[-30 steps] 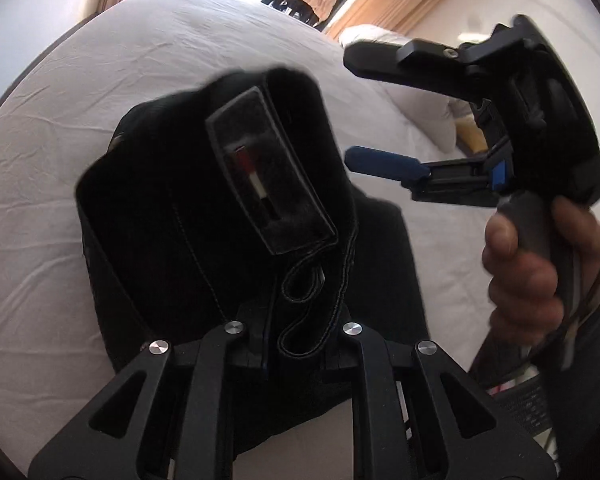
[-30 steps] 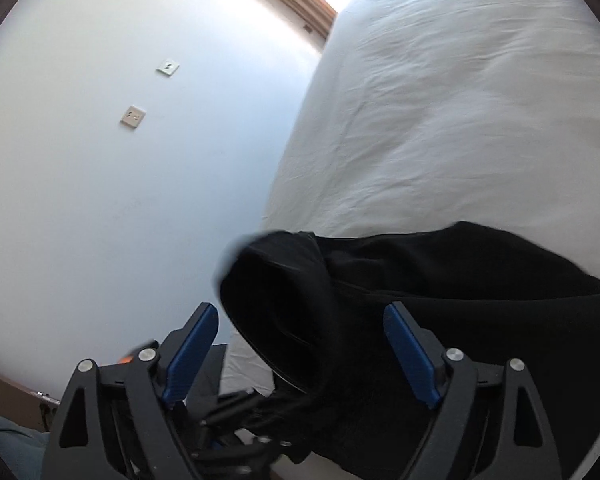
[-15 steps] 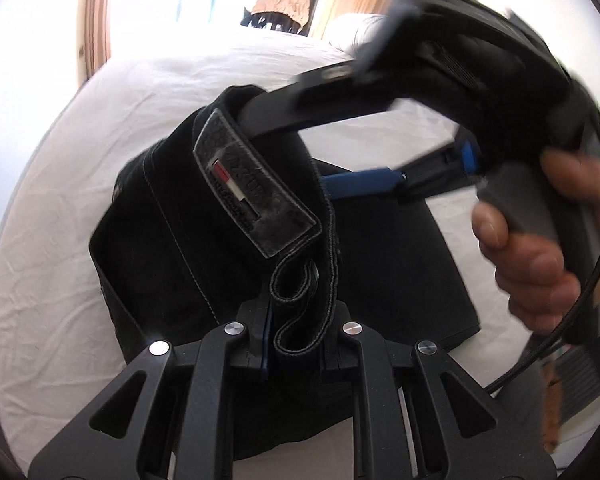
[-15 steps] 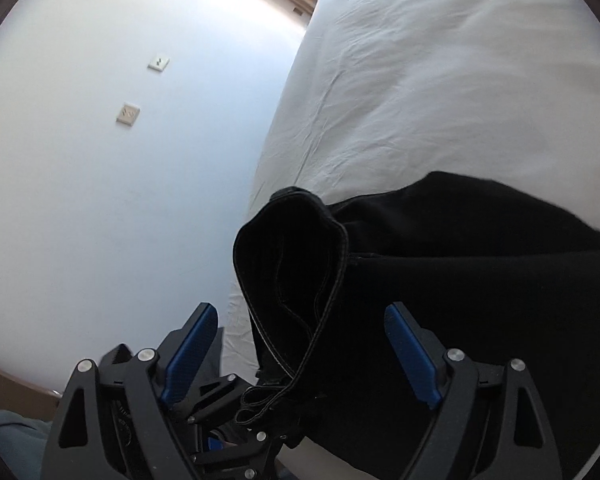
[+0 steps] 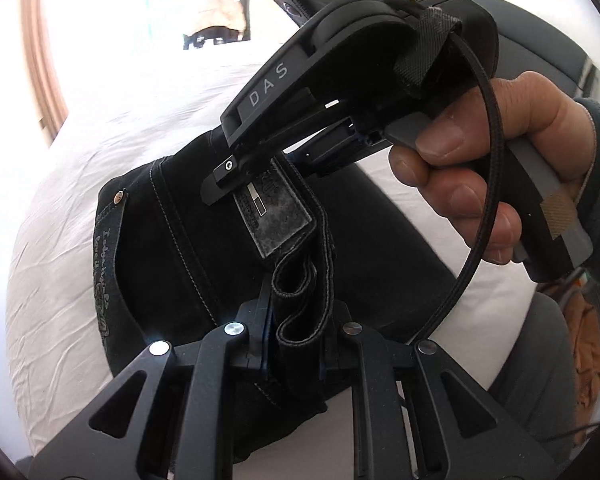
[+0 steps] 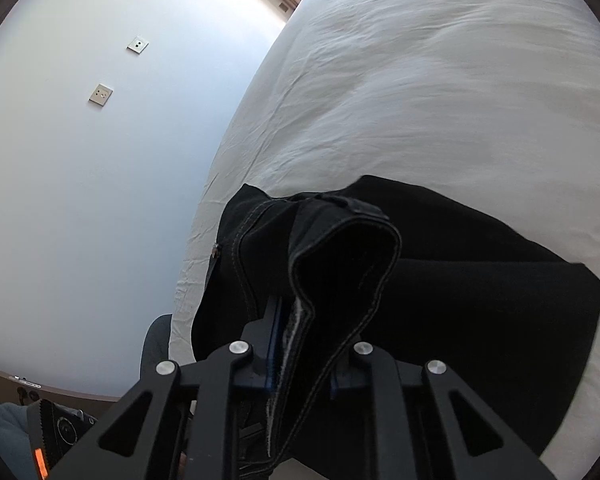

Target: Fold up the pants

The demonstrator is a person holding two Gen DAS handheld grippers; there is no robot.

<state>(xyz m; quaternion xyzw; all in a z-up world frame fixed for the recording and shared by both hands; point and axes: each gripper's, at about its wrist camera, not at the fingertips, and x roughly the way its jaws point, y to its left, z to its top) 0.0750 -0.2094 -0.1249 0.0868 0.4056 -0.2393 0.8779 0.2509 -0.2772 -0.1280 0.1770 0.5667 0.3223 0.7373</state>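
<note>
The black pants [image 5: 204,264] lie bunched on the white bed [image 5: 80,168], waistband lifted. The left gripper [image 5: 296,340] is clamped on the waistband straight ahead of it. Just beyond, the right gripper [image 6: 300,356] pinches the same band, jaws closed on it.

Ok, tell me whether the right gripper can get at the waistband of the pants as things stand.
Yes, it seems so: the right gripper looks already shut on the folded waistband of the black pants, beside the left gripper, which clamps the same band. Nothing blocks it.
</note>
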